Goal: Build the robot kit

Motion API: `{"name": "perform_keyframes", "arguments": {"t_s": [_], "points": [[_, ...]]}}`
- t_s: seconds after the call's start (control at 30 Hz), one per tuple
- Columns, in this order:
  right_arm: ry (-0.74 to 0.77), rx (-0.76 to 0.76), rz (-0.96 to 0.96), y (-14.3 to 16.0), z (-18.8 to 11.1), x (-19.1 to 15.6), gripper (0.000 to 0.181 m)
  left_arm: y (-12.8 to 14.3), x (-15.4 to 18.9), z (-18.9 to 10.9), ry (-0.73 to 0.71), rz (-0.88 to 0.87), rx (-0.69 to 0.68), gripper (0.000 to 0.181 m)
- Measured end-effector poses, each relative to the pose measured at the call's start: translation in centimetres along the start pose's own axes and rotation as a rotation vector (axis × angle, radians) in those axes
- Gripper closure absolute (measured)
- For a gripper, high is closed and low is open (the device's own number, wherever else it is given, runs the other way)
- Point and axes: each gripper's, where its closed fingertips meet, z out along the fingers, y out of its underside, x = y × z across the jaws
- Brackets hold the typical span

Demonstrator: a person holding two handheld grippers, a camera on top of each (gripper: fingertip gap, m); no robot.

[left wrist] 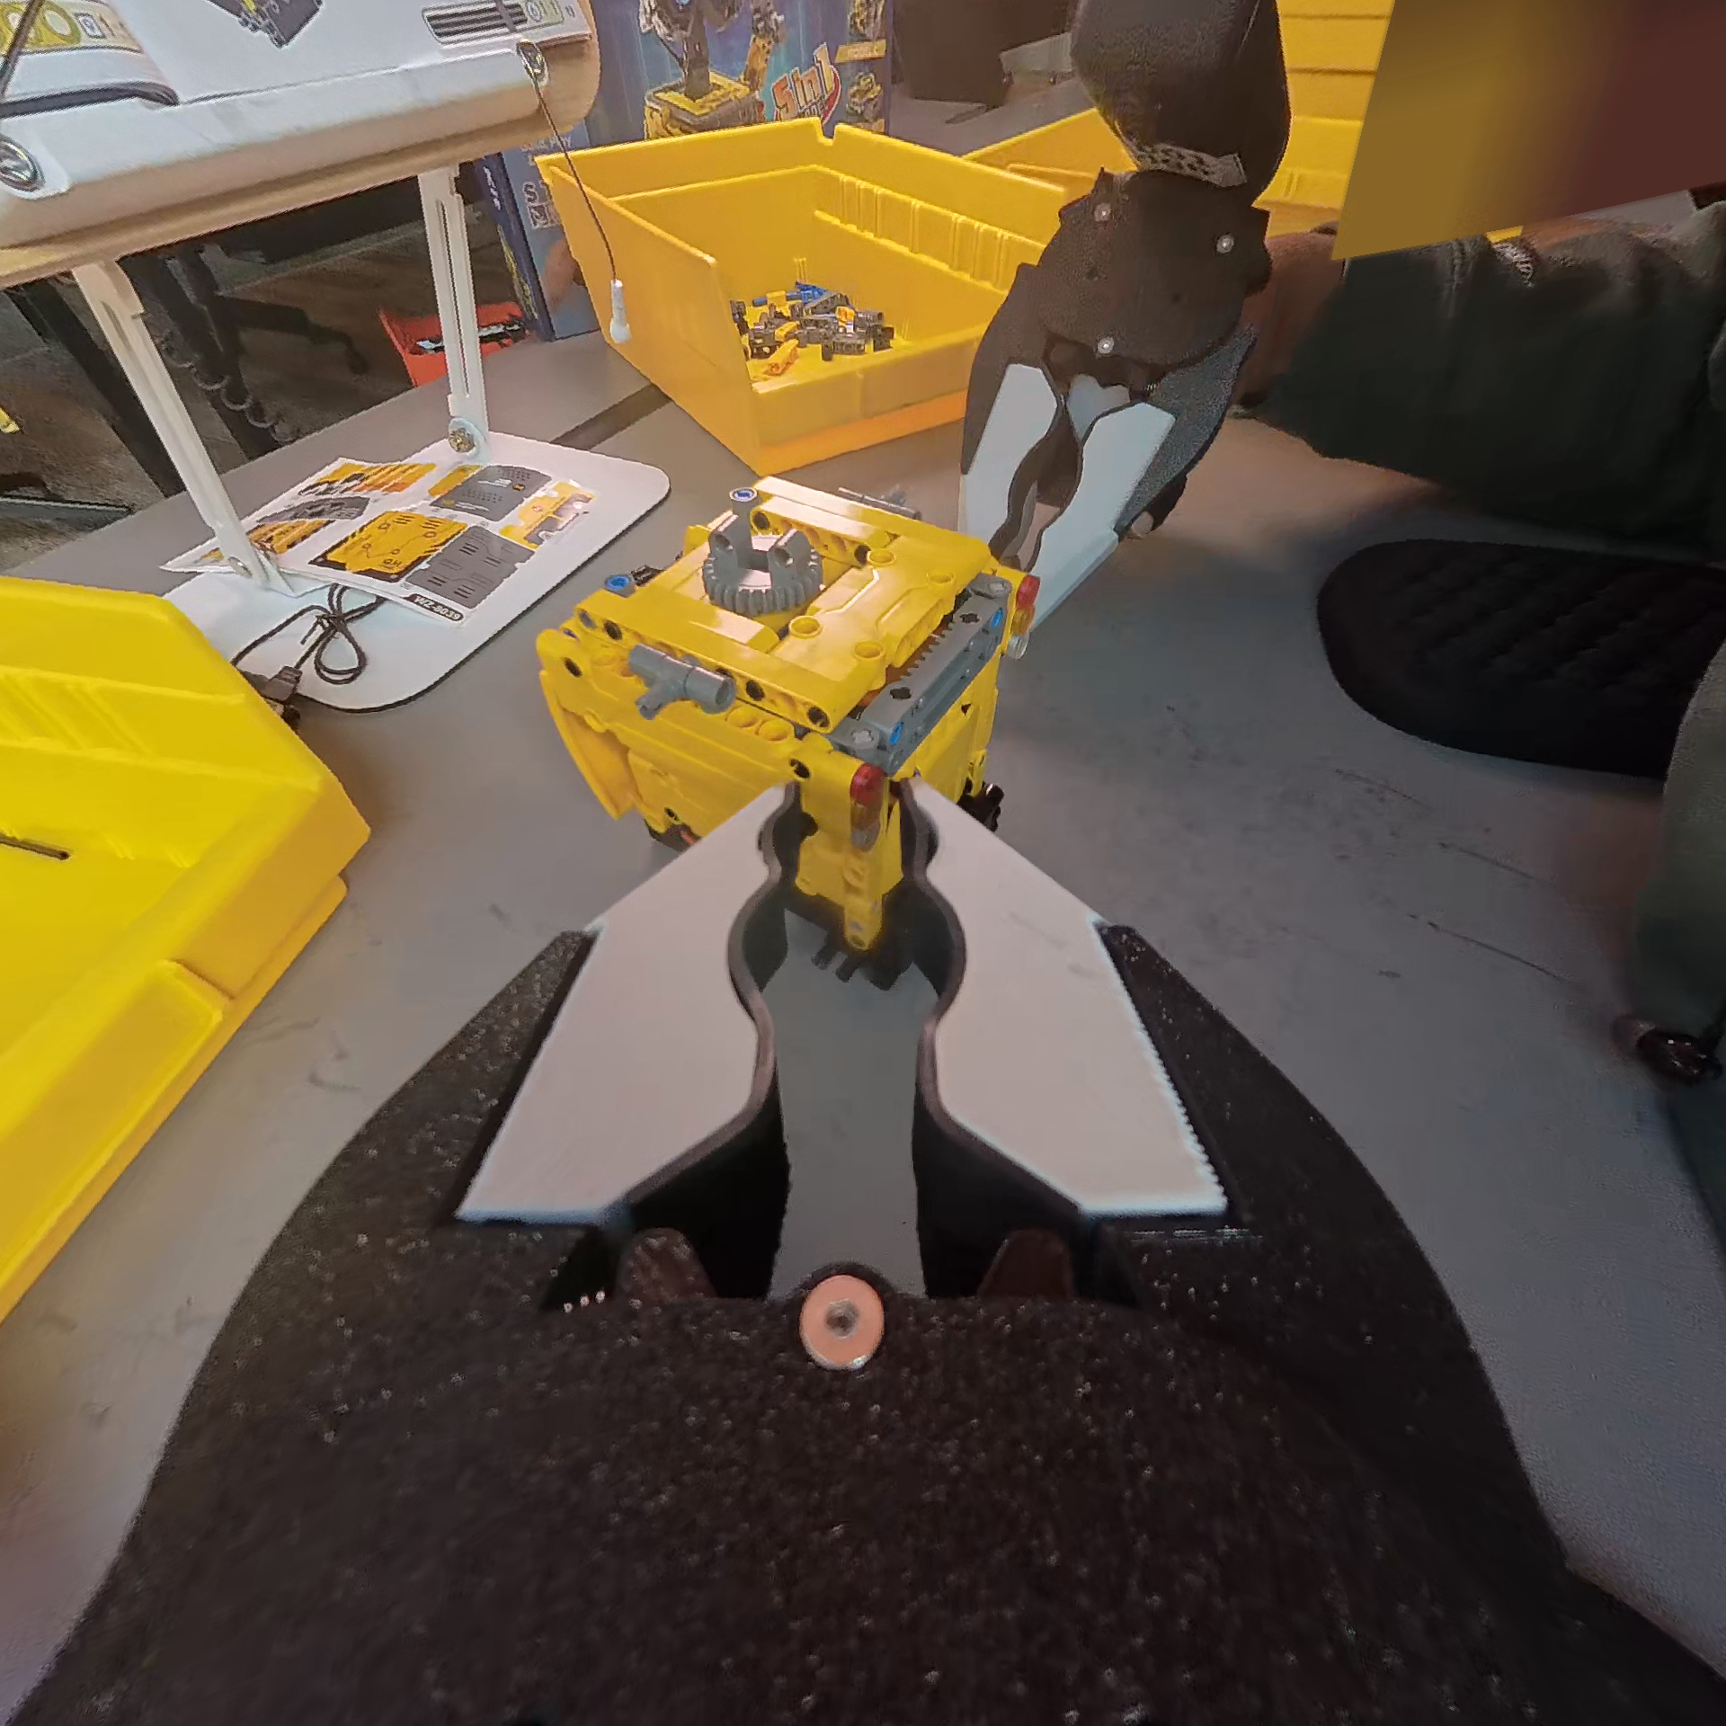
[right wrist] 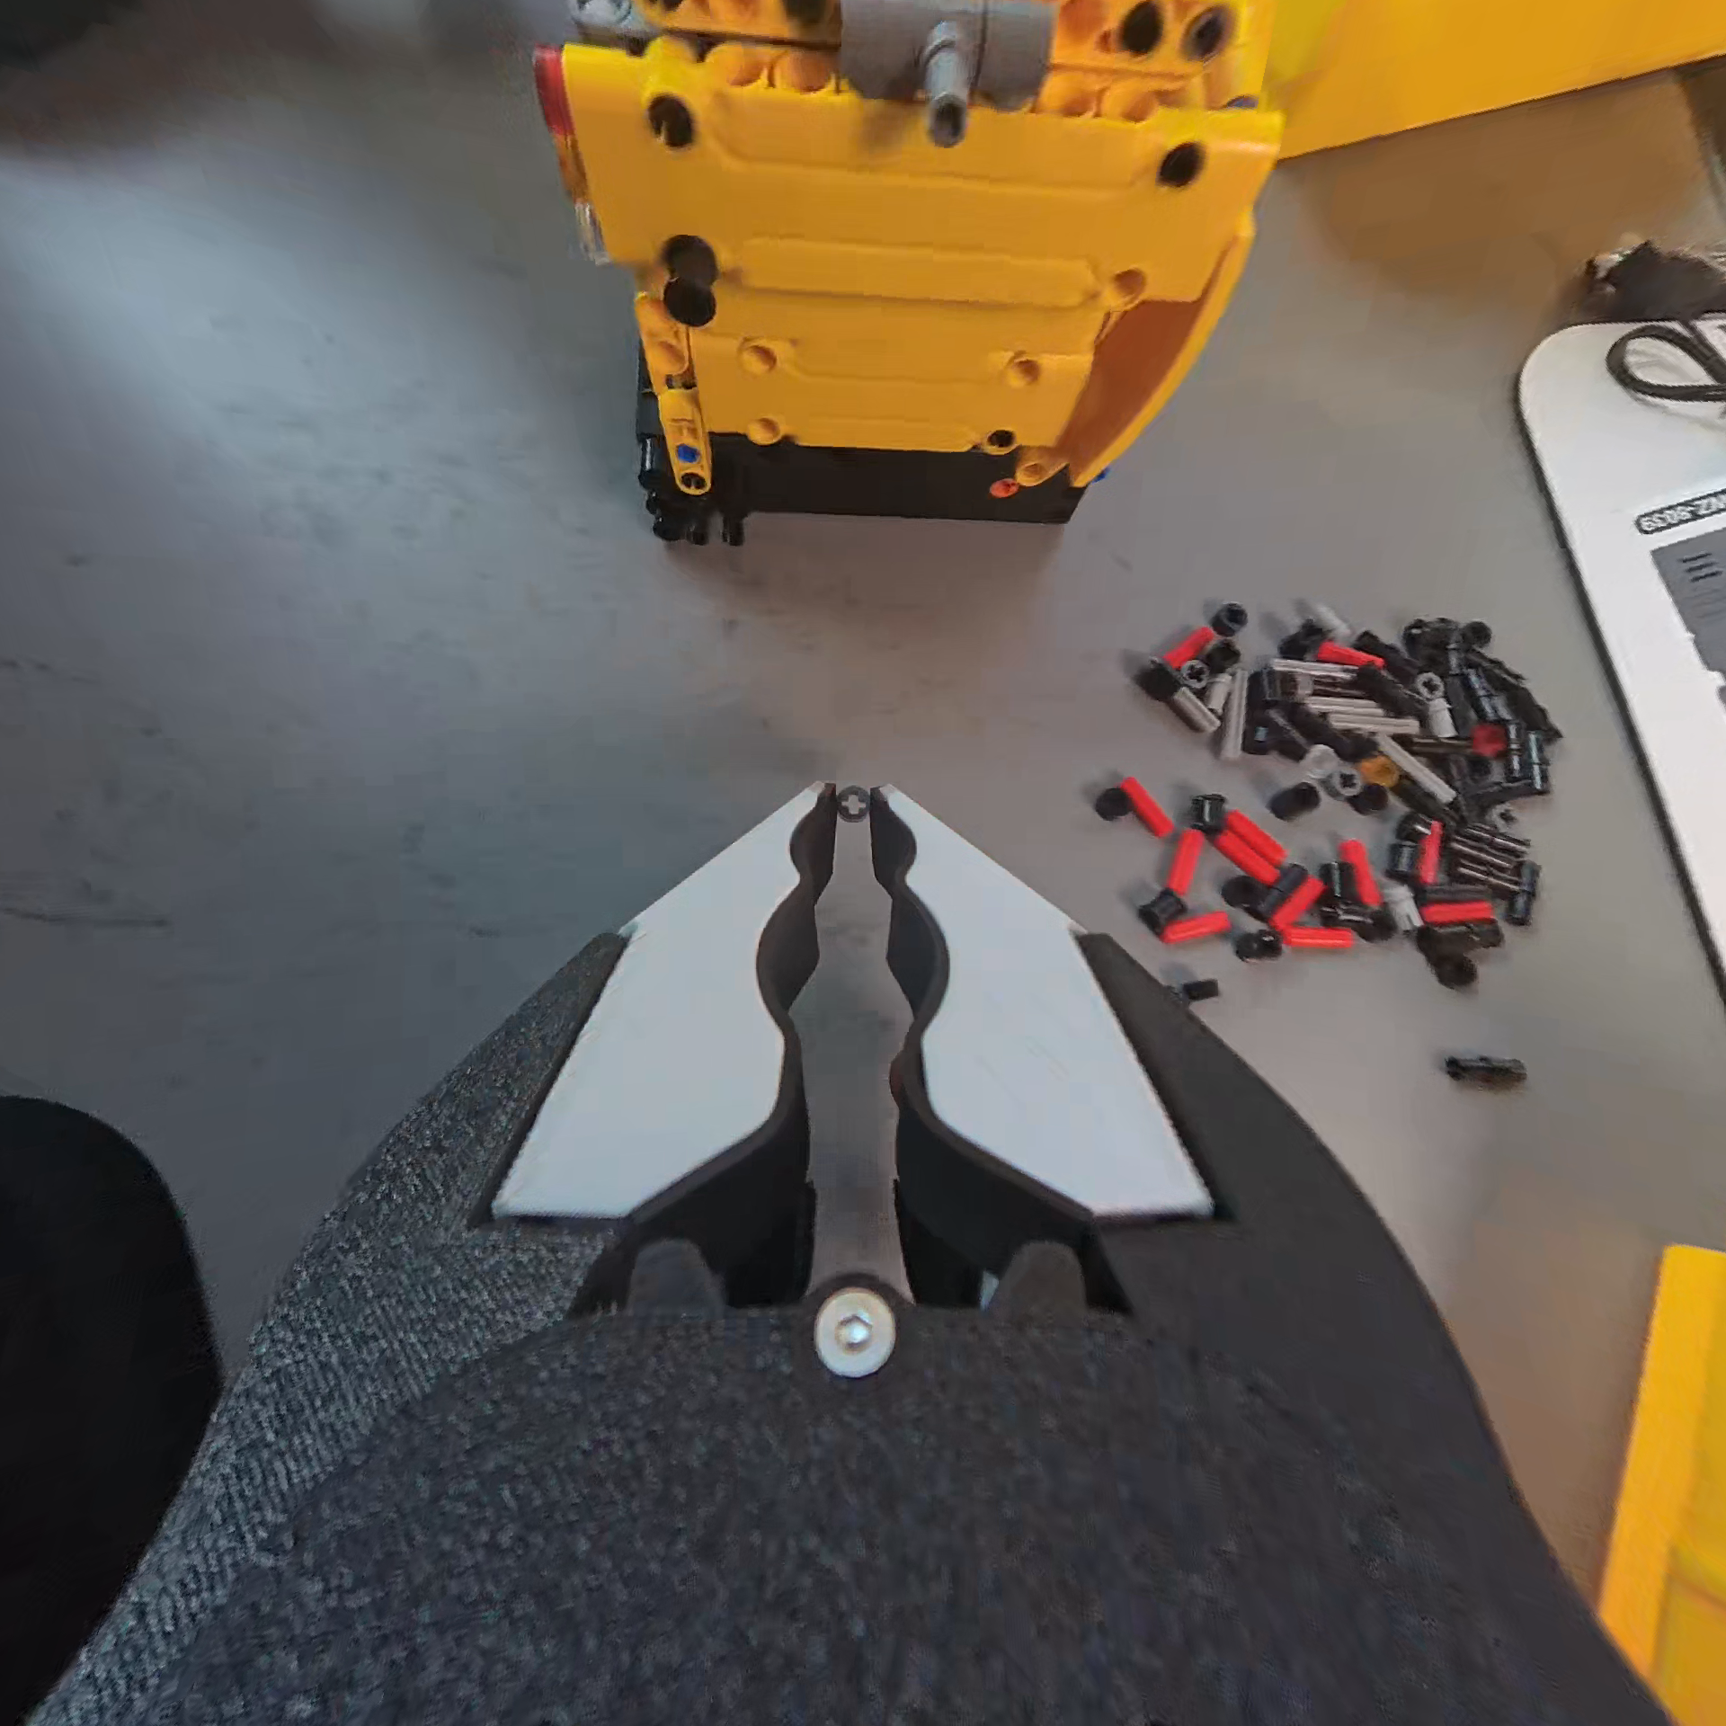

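While my left gripper (left wrist: pixel 845 822) clamps the near corner of the yellow brick model (left wrist: pixel 775 654) on the grey table (left wrist: pixel 1214 887), my right gripper (right wrist: pixel 852 803) pinches a small grey pin (right wrist: pixel 852 803); loose pins (right wrist: pixel 1345 785) lie right. I'd keep that pin square.

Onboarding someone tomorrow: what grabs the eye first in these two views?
The yellow brick-built model stands mid-table, the left gripper closed around its near corner. The right gripper pinches a small grey cross-holed piece at its tips, short of the model. Beside it lies a heap of red, black and grey pins, and a yellow bin with loose parts sits behind the model.
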Motion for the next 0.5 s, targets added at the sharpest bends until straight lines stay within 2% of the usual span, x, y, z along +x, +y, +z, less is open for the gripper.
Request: {"name": "perform_keyframes", "arguments": {"t_s": [0.23, 0.4, 0.43, 0.5], "points": [[0.001, -0.040, -0.018, 0.7, 0.9, -0.2, 0.174, 0.3, 0.7, -0.3, 0.027, 0.031, -0.018, 0.181], [-0.007, 0.011, 0.019, -0.3, 0.4, 0.5, 0.165, 0.4, 1.3, -0.4, 0.059, 0.046, -0.025, 0.181], [0.011, 0.049, 0.043, -1.1, -0.1, 1.3, 0.165, 0.4, 1.3, -0.4, 0.056, 0.047, -0.024, 0.181], [0.078, 0.090, 0.087, -2.2, -0.8, 3.9, 0.166, 0.2, 0.9, -0.5, 0.039, 0.043, -0.012, 0.170]]}}
